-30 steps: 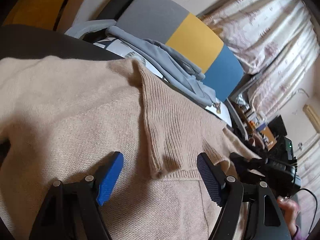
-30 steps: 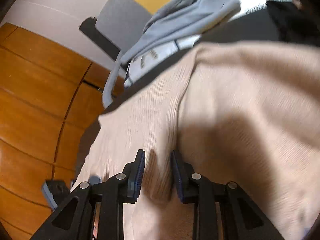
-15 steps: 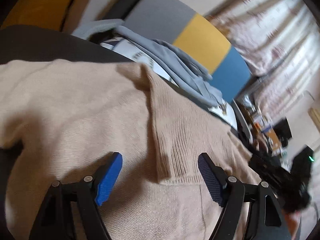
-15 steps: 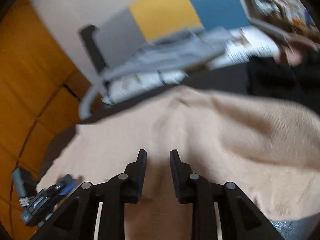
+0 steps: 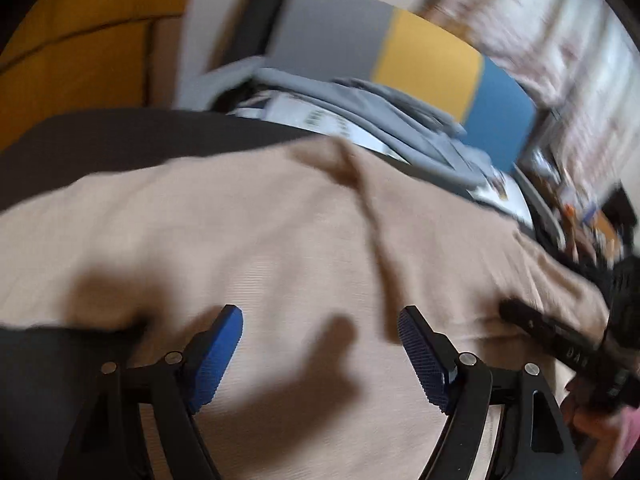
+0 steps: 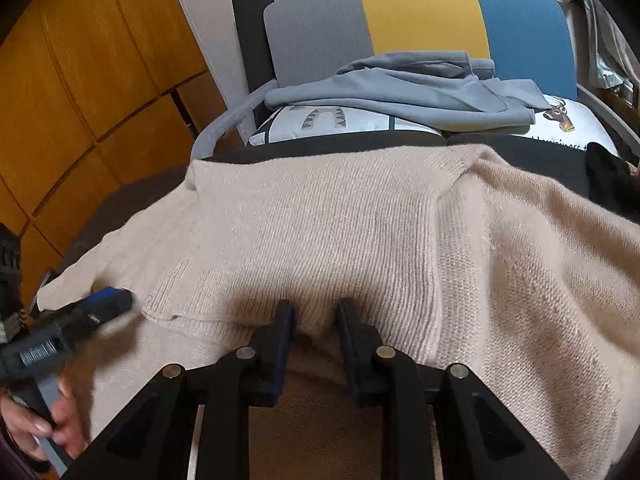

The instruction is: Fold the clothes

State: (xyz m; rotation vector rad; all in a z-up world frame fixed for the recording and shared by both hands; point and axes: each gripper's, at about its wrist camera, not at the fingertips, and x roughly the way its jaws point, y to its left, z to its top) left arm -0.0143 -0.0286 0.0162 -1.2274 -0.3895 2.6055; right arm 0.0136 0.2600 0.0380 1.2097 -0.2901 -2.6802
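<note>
A beige knitted sweater (image 6: 340, 232) lies spread over a dark seat, one layer folded over another. My right gripper (image 6: 316, 314) sits at the folded layer's near hem. A raised fold of the knit fills the narrow gap between its pads. My left gripper (image 5: 320, 316) hovers wide open over the sweater (image 5: 260, 240) with only flat knit beneath it. The left wrist view is blurred by motion. The left gripper's blue fingertip (image 6: 108, 300) shows at the sweater's left edge, held by a hand (image 6: 60, 420). A black finger (image 5: 532, 324) of the right gripper shows at the right.
Behind the sweater a grey garment (image 6: 400, 84) lies on a white printed pillow (image 6: 340, 120), against a chair back (image 6: 420, 12) in grey, yellow and blue. Wooden cabinet doors (image 6: 80, 80) stand to the left, curtains (image 5: 560, 60) to the right. Dark seat (image 5: 120, 140) shows beside the sweater.
My right gripper let go of the earlier fold, rolled and shifted, and now has the hem between its jaws. The left gripper stayed open and slid across the sweater, its view turning blurred.
</note>
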